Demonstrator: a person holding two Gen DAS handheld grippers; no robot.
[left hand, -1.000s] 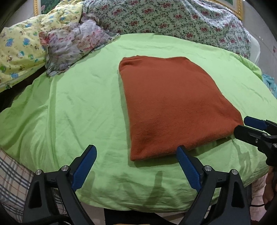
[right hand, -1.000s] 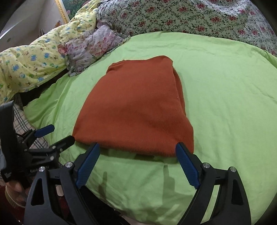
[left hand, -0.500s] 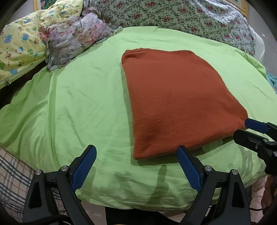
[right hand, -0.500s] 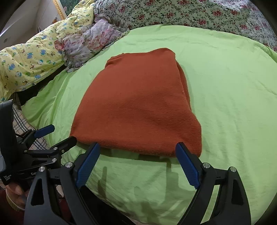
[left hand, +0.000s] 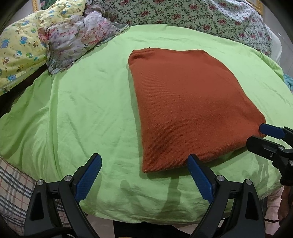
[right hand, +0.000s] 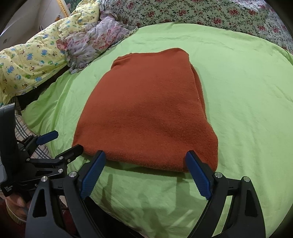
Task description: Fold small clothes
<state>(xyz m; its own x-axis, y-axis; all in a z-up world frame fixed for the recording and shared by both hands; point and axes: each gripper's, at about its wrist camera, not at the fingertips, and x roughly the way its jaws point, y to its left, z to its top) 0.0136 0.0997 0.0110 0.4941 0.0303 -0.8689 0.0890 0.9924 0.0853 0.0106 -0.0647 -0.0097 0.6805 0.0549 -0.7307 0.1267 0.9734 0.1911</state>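
Note:
A rust-orange knit garment [left hand: 188, 106] lies folded flat as a rectangle on the lime-green bed sheet [left hand: 82, 109]. My left gripper [left hand: 144, 161] is open just short of the garment's near left corner, holding nothing. In the right wrist view the same garment [right hand: 146, 109] fills the middle, and my right gripper [right hand: 145, 159] stands open at its near edge, empty. The right gripper [left hand: 263, 135] also shows at the right edge of the left wrist view, and the left gripper [right hand: 62, 142] appears at the left of the right wrist view, by the garment's near left corner.
A crumpled floral cloth [left hand: 77, 38] and a yellow cartoon-print quilt [left hand: 20, 47] lie at the far left. A flowered bedspread [left hand: 192, 14] runs along the back. Plaid fabric [left hand: 12, 192] hangs below the sheet's near left edge. Bare green sheet spreads right of the garment [right hand: 247, 109].
Both grippers have moved forward and closer to the garment's near edge, which now sits larger in both views. The garment has not moved and both grippers stay open.

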